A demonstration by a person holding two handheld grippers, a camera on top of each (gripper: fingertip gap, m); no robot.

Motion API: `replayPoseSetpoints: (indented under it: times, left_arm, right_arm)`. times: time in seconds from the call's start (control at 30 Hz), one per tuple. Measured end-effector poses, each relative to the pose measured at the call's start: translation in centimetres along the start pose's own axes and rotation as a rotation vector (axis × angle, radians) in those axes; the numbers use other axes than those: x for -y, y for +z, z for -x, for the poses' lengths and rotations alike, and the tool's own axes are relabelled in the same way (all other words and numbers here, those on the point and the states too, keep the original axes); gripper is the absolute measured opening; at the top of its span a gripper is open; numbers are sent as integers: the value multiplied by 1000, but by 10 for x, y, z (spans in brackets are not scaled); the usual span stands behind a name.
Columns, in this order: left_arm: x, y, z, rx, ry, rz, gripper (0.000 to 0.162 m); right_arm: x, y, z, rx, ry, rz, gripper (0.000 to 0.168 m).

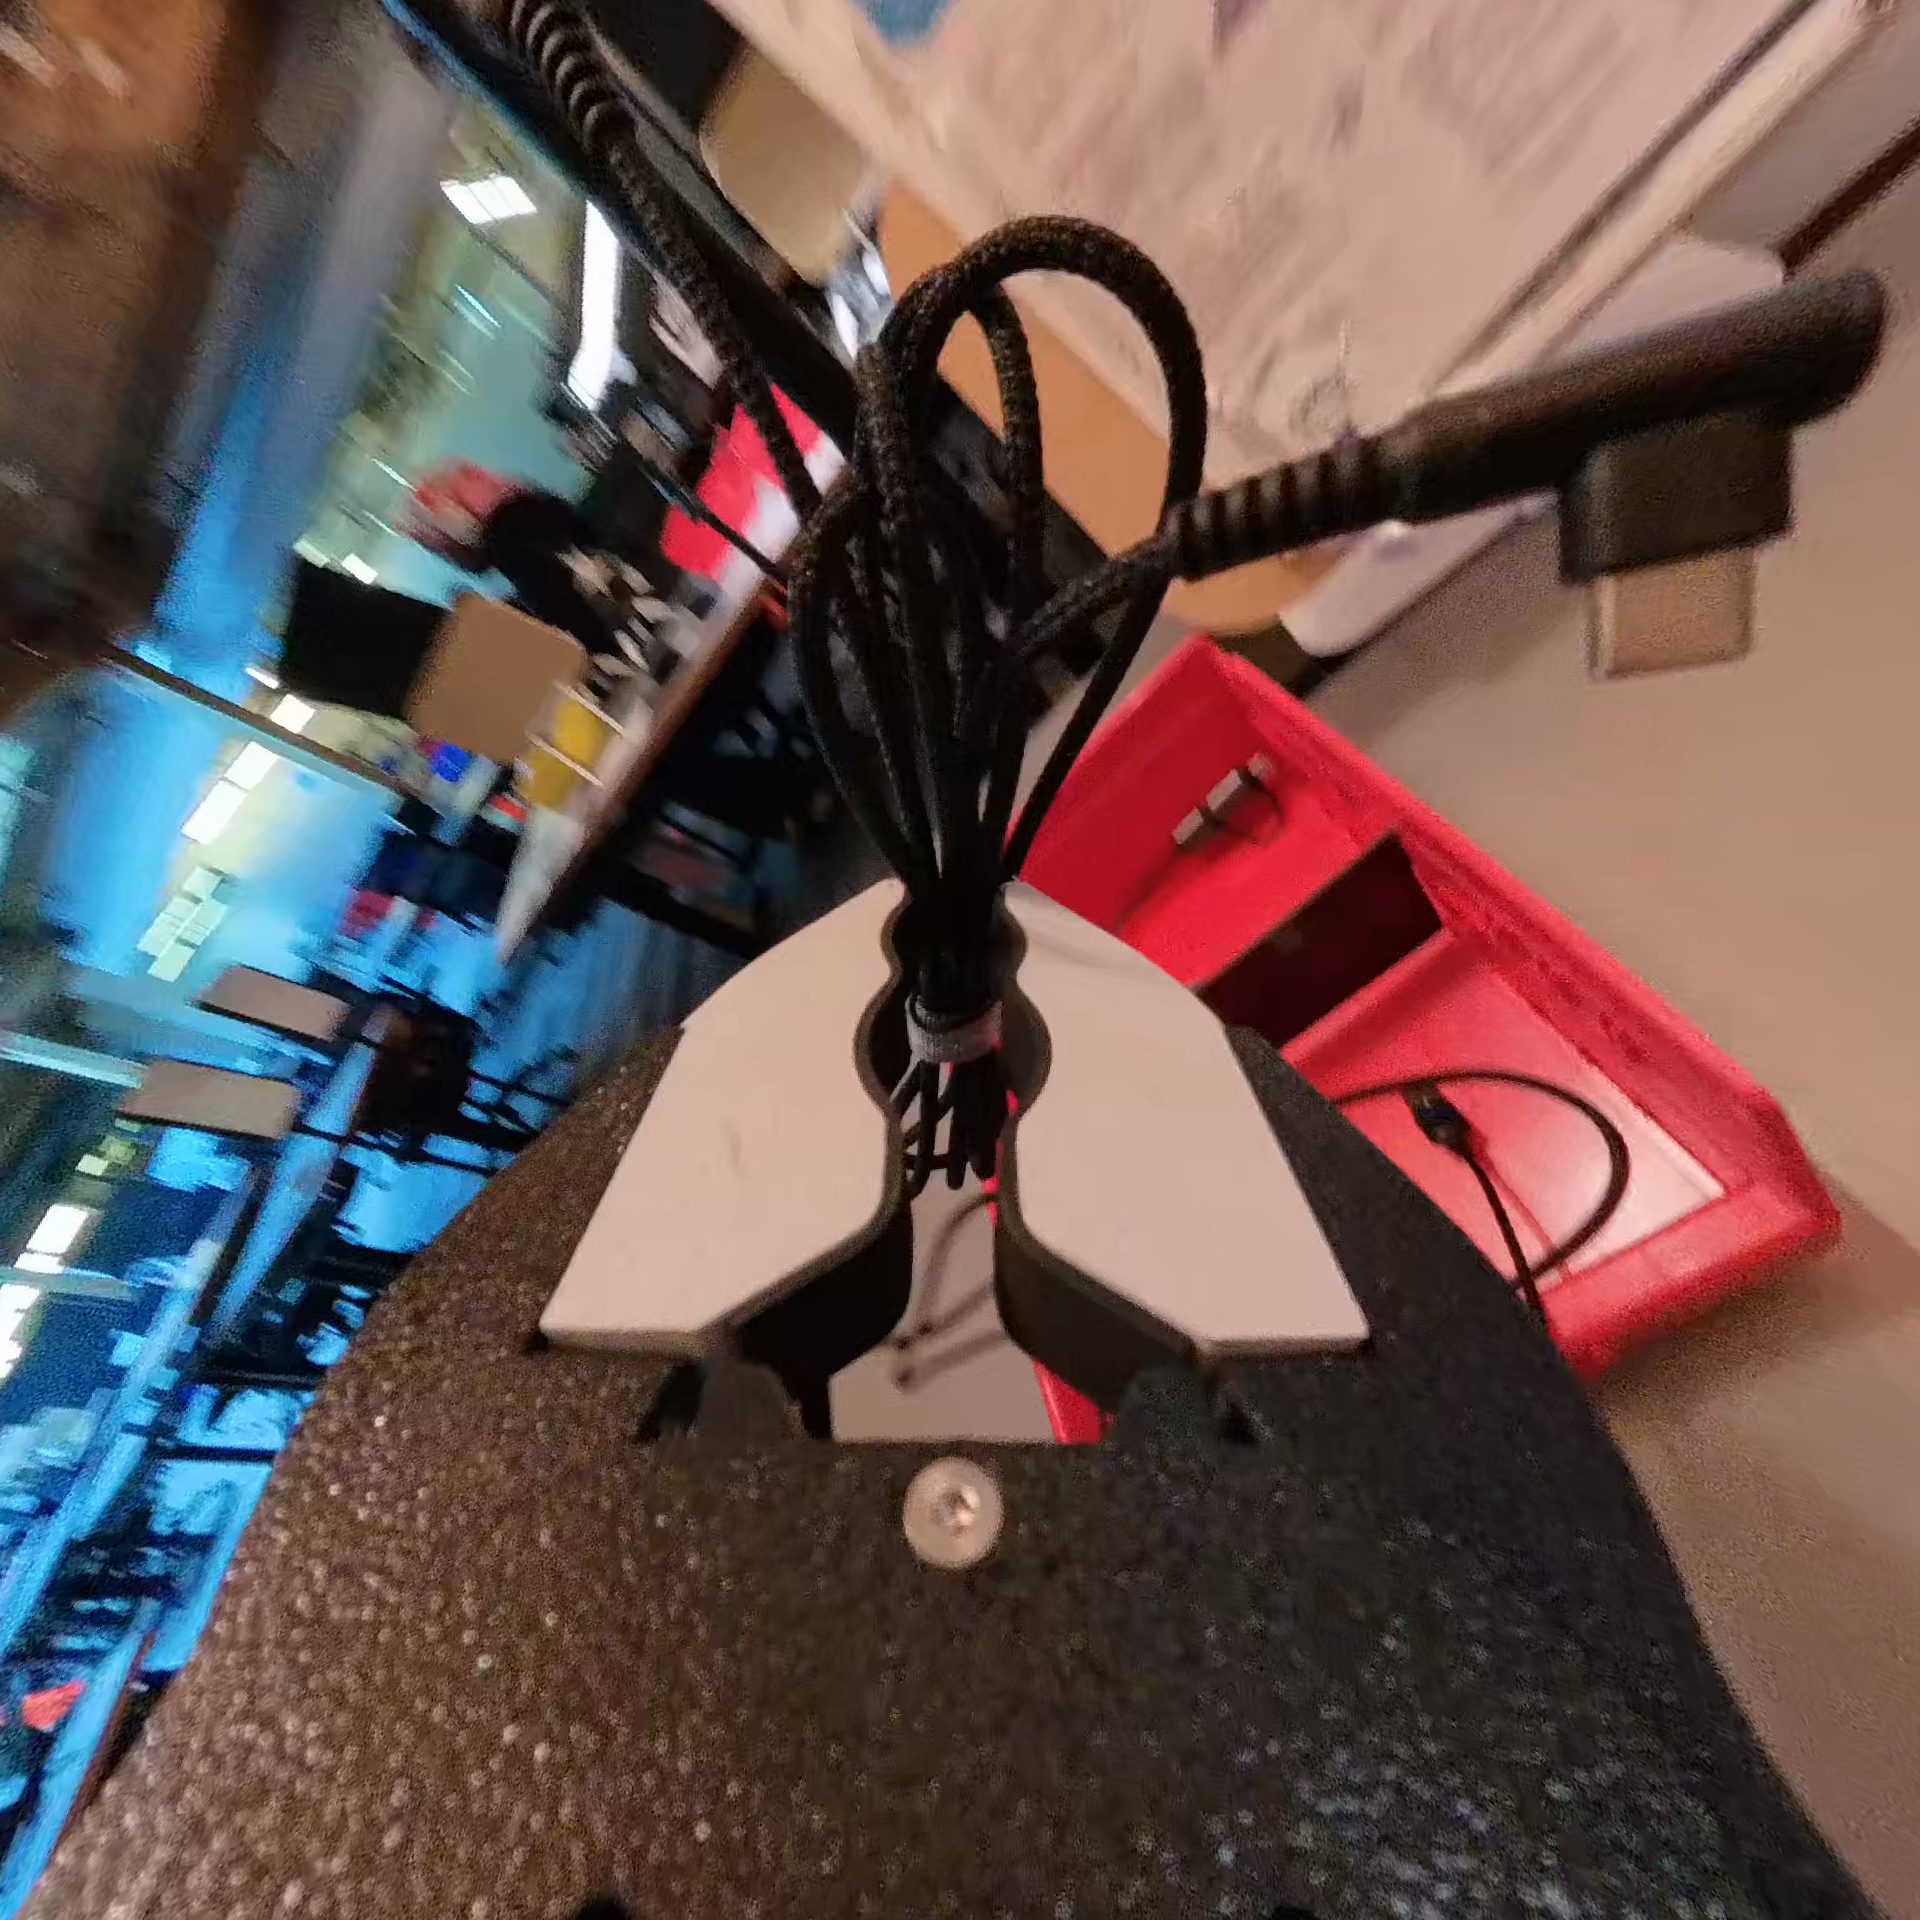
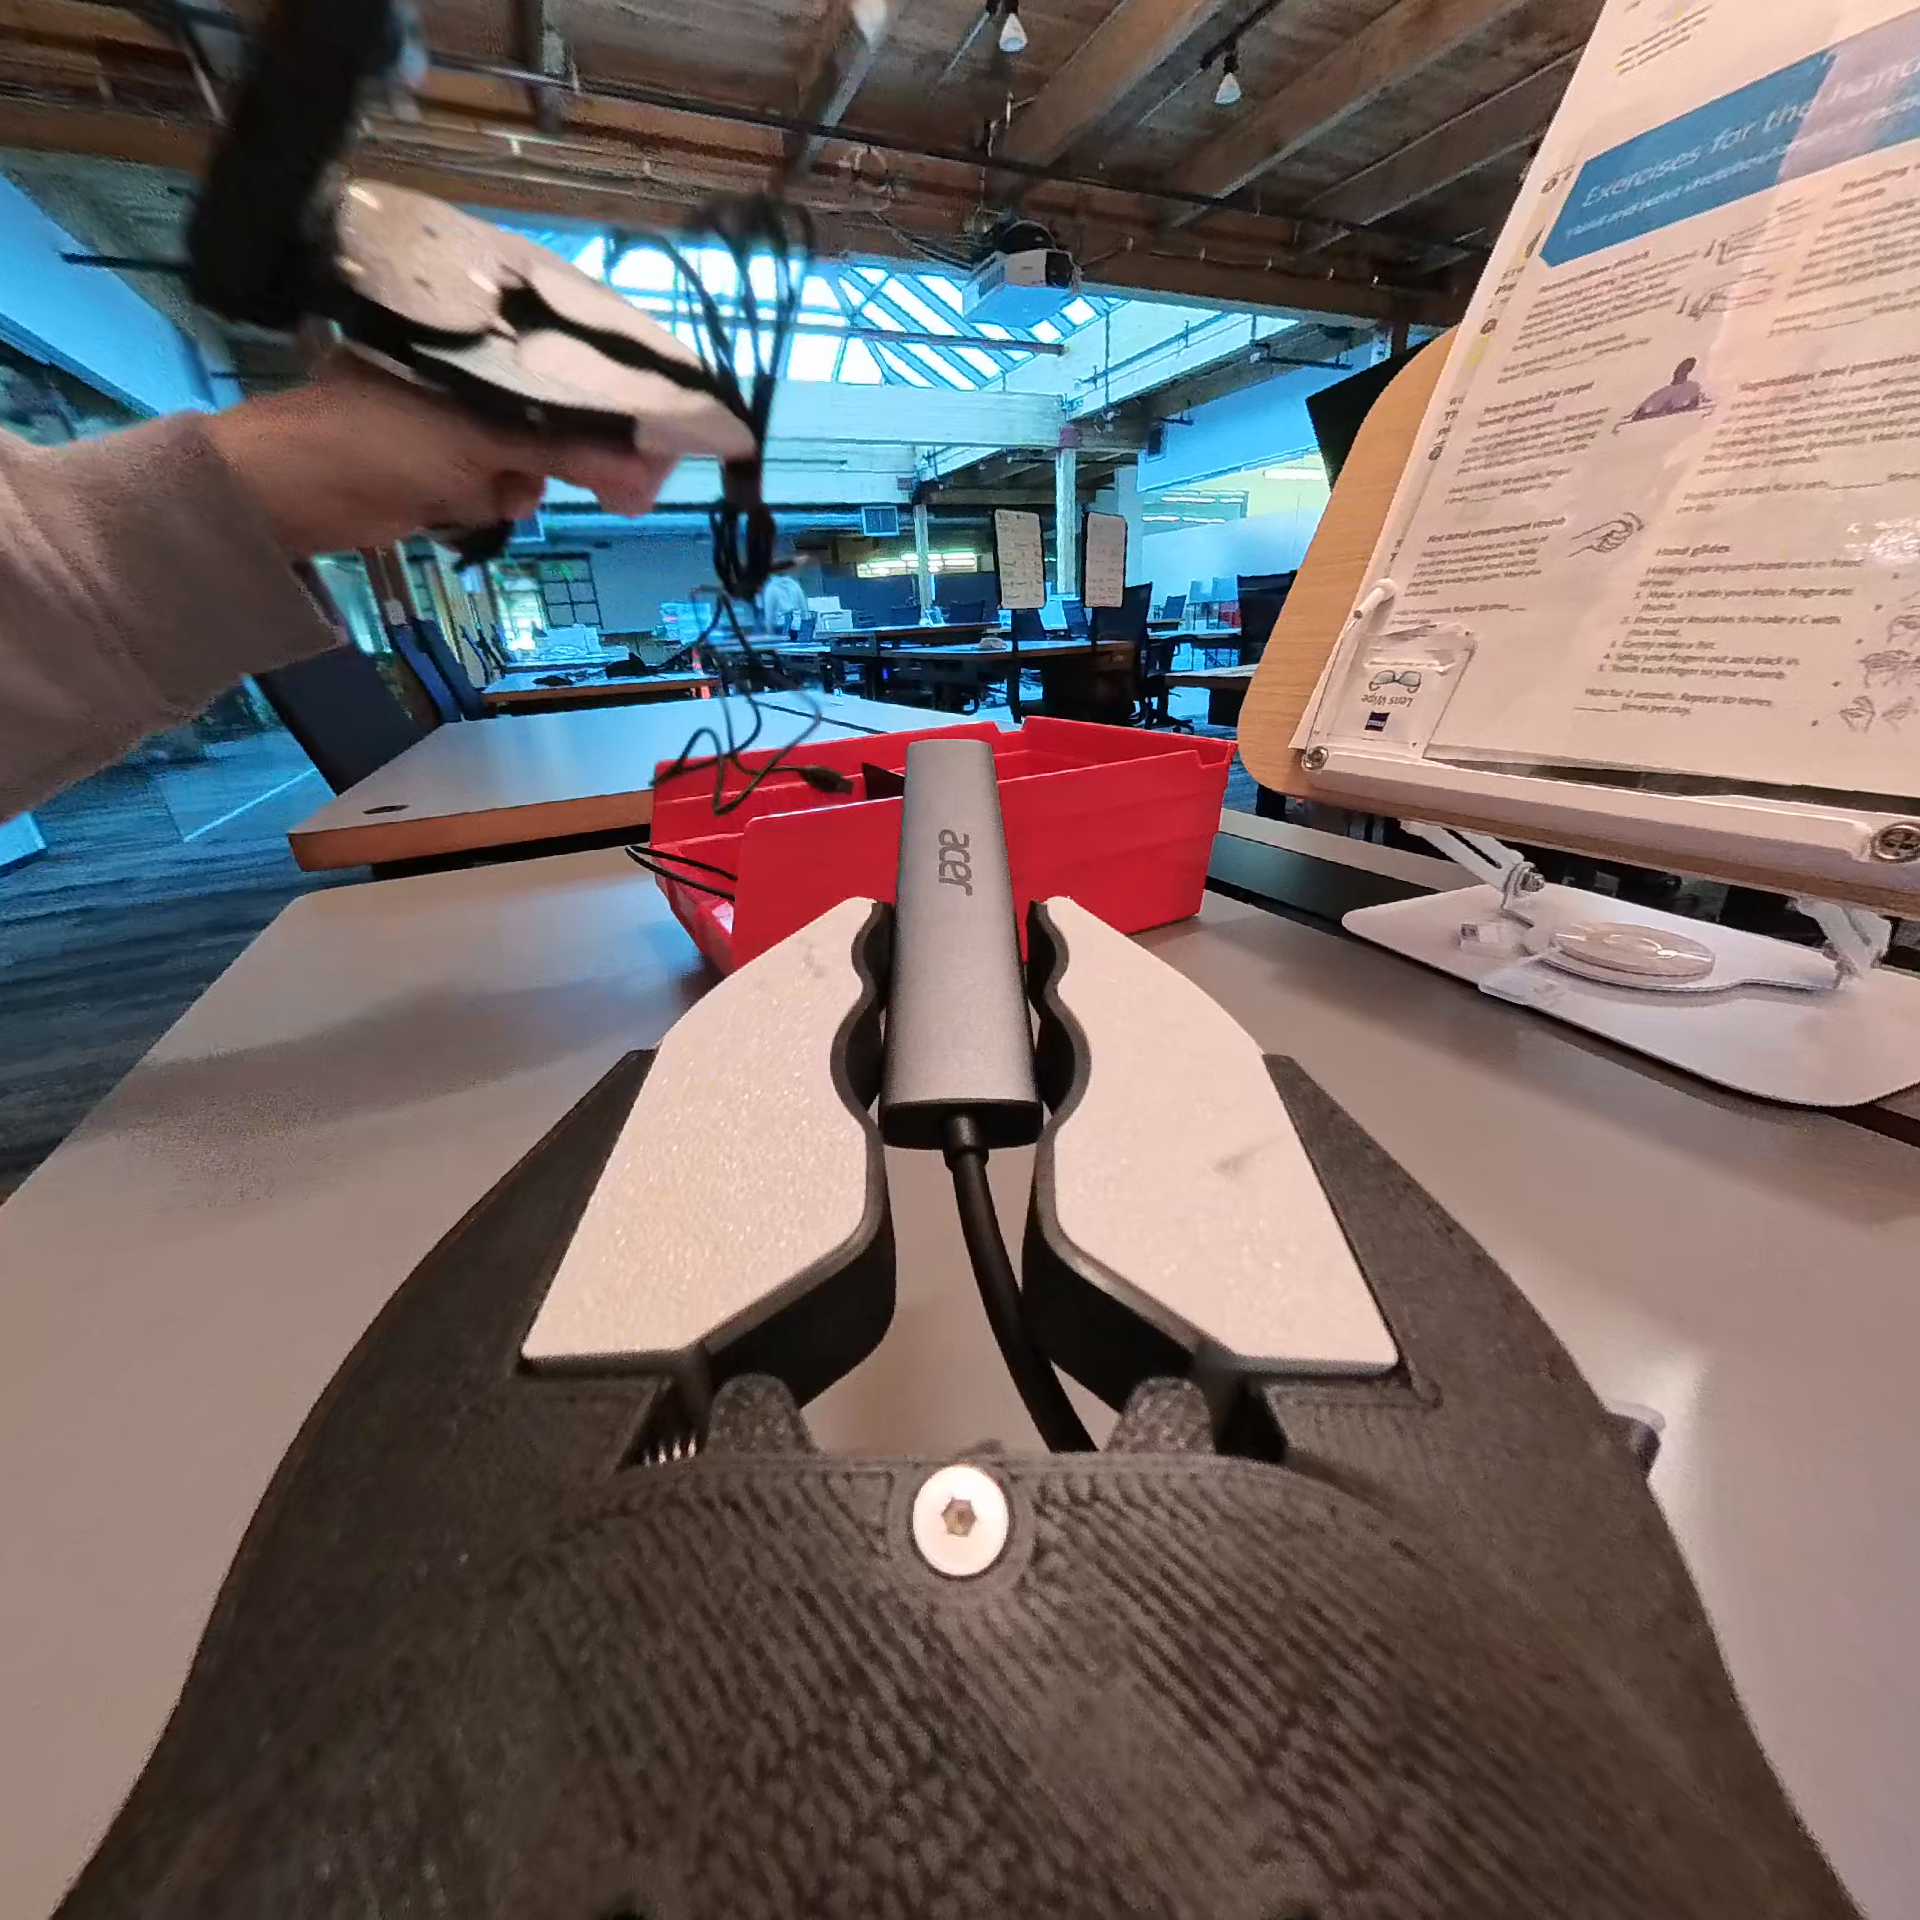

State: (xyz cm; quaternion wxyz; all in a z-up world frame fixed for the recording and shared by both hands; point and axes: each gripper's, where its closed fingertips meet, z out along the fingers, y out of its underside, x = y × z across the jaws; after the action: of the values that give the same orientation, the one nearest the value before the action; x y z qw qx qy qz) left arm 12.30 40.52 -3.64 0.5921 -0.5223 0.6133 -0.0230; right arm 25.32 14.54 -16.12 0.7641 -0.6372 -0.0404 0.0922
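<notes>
My left gripper is shut on a bundled black braided cable with a grey strap and holds it in the air, tilted, above the red bin. One plug end sticks out to the right. In the right wrist view the left gripper hangs high at the left with the cable bundle dangling. My right gripper is shut on a slim grey hub with a black cord trailing back, held low over the grey table just before the red bin.
The red bin has compartments holding a thin black cable and small metal plugs. A document stand with printed pages stands on a white base at the right. A person's sleeve is at left. More tables stand behind. One gripper's finger ends stand about 30 cm off the other's.
</notes>
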Motion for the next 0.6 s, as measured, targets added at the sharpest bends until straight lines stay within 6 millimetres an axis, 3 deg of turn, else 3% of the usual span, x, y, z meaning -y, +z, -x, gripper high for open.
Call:
replayPoseSetpoints:
  times: [0.07,0.17,0.3,0.4,0.53,0.6]
  left_arm:
    - [29,-25,2,106,24,-124,12]
    - [70,-59,-23,163,70,-311,12]
    - [100,-82,-92,122,137,-472,11]
    - [100,-84,-150,129,246,-535,12]
    - [71,-63,-216,147,389,-509,11]
    - [54,-48,-239,166,480,-474,12]
  right_arm:
    - [0,0,-1,-4,3,-1,25]
    - [1,-1,-3,-5,16,-8,25]
    - [3,-4,-9,-26,18,-16,25]
    - [4,-8,-15,-45,18,-21,25]
    - [10,-14,-22,-65,24,-42,25]
    - [11,-15,-25,-71,29,-50,25]
